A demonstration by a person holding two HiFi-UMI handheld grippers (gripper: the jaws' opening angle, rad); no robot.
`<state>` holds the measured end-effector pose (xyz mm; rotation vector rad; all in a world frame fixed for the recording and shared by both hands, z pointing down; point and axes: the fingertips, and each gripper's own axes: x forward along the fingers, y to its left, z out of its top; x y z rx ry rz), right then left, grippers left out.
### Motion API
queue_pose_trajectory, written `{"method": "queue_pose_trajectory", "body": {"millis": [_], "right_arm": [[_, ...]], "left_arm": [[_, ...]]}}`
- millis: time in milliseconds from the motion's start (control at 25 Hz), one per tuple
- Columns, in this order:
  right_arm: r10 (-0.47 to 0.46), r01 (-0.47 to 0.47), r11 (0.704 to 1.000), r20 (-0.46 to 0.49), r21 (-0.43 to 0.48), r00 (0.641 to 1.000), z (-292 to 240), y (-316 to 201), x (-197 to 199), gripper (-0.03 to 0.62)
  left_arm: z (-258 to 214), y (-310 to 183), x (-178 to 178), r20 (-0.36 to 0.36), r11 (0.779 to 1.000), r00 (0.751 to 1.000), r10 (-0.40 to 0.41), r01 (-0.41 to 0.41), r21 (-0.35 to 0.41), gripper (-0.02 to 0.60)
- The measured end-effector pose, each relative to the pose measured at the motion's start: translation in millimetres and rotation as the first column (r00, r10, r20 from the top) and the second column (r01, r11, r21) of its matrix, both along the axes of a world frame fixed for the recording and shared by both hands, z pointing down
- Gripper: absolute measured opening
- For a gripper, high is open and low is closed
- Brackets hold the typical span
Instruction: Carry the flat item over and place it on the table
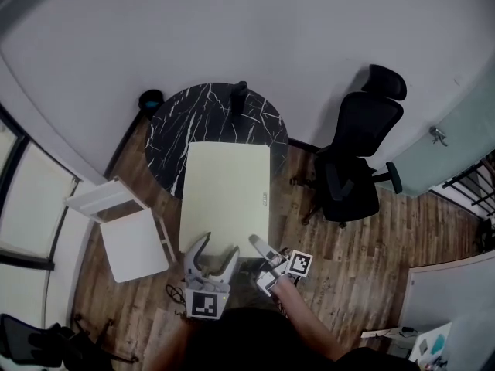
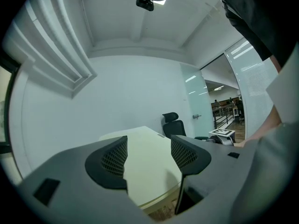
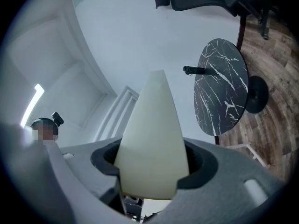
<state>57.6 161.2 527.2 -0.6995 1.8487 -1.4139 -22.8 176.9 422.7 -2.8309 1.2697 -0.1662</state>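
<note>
As it lies level, the board points lengthwise toward the table.

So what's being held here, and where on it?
The pale flat board, by its near right corner, clamped in the right gripper; the left gripper has its jaws apart.

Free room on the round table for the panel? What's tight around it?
The marble table looks bare on its left, middle and right. The only item on it is a small dark object at the far edge. The pale panel covers its near part in the head view. It is tight at the sides: white side table on the left, office chair on the right.
</note>
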Motion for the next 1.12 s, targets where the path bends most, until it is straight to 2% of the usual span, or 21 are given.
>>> {"method": "queue_pose_trajectory", "body": {"millis": [280, 680, 920, 1120], "right_arm": [[-0.054, 0.054, 0.998, 0.005, -0.010, 0.999, 9, -47, 28, 0.299], [-0.110, 0.111, 0.993, 0.031, -0.038, 0.993, 23, -105, 47, 0.299], [-0.163, 0.164, 0.985, 0.038, -0.052, 0.986, 31, -121, 47, 0.299], [-0.176, 0.178, 0.979, 0.029, -0.103, 0.984, 50, -133, 45, 0.299]], "left_arm": [[10, -46, 36, 0.051, 0.999, 0.998, -0.031, 0.032, -0.023, 0.287], [16, -99, 81, 0.068, 0.994, 0.992, -0.103, 0.106, -0.035, 0.287], [24, -117, 79, 0.077, 0.984, 0.983, -0.165, 0.169, -0.051, 0.287], [43, -137, 70, 0.091, 0.979, 0.980, -0.175, 0.183, -0.094, 0.287]]}}
